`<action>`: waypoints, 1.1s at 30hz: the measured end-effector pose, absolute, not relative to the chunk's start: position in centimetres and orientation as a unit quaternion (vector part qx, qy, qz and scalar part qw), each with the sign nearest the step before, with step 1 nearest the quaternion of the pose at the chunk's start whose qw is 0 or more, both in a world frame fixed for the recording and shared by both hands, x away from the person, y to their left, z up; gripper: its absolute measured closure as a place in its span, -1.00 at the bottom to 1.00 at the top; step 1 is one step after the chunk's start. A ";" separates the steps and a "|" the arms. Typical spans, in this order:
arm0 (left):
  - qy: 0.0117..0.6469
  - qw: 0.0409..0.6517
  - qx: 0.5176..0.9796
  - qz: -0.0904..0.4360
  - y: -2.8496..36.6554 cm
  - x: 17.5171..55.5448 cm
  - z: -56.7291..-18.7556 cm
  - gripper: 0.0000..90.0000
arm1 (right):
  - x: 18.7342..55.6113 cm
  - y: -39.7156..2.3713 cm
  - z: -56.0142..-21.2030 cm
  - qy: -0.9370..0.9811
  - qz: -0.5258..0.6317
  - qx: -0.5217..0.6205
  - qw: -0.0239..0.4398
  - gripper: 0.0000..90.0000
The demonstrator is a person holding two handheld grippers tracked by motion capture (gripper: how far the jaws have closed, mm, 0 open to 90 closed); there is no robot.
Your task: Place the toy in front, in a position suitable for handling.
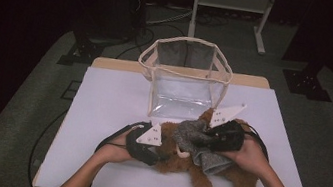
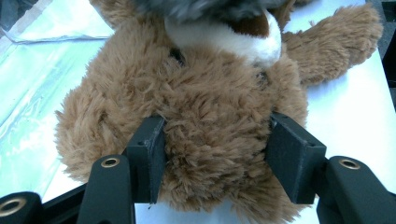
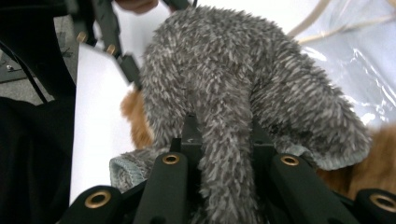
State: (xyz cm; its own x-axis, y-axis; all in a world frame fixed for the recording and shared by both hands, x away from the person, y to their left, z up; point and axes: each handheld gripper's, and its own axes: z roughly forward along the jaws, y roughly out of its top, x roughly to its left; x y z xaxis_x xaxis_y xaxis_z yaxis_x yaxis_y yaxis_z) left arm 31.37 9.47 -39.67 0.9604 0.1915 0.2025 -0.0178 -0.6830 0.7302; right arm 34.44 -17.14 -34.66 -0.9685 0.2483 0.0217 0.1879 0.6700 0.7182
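A brown teddy bear (image 1: 175, 159) lies near the front of the white table (image 1: 113, 100). My left gripper (image 1: 154, 155) comes at it from the left. In the left gripper view its jaws (image 2: 215, 158) press into the bear's fur (image 2: 201, 93) from both sides, below the white muzzle (image 2: 261, 42). A grey fuzzy cloth (image 1: 193, 135) is draped over the bear's upper part. My right gripper (image 1: 203, 140) is shut on a fold of that cloth (image 3: 224, 70), which bulges up over the jaws (image 3: 224, 135). Brown fur (image 3: 378, 158) shows beneath the cloth.
A clear plastic bag with a beige rim (image 1: 185, 76) stands open just behind the bear at the table's middle. Cables trail from both grippers toward the front edge. Bare white table lies to the left and right. A metal stand (image 1: 229, 2) is on the floor beyond.
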 end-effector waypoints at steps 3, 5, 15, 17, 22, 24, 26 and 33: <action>0.046 0.393 0.909 0.132 9.6 31.2 -39.8 -0.07 | 35.7 -15.8 -34.2 0.914 0.388 0.113 0.033 0.65; 0.040 0.396 0.908 0.129 9.6 31.0 -39.8 -0.05 | 36.6 -14.9 -33.9 0.912 0.394 0.114 0.025 0.65; 0.034 0.406 0.905 0.119 9.9 30.2 -40.2 -0.05 | 38.1 -11.2 -34.8 0.919 0.380 0.106 0.004 0.64; 0.031 0.402 0.907 0.122 9.9 30.3 -40.1 -0.03 | 38.1 -11.6 -34.8 0.919 0.379 0.110 0.005 0.64; 0.036 0.402 0.906 0.128 9.7 30.6 -40.1 -0.03 | 37.8 -14.2 -34.9 0.917 0.378 0.129 0.015 0.64; 0.039 0.403 0.905 0.130 9.7 30.8 -40.1 -0.03 | 37.4 -15.8 -35.1 0.914 0.379 0.143 0.017 0.64; 0.045 0.406 0.904 0.129 9.6 31.0 -40.0 -0.02 | 36.9 -16.9 -35.1 0.910 0.387 0.150 0.015 0.64; 0.064 0.405 0.902 0.138 9.5 31.7 -39.9 -0.02 | 33.6 -18.9 -34.0 0.904 0.404 0.135 0.027 0.64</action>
State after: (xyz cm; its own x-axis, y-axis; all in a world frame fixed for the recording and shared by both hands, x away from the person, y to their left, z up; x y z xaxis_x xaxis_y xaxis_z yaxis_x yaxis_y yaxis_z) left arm 31.65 9.51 -39.88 0.9541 0.2260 0.1967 0.0032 -0.6641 0.7476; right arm 33.61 -18.91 -34.04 -0.9620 0.2666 0.0594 0.2222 0.6374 0.7378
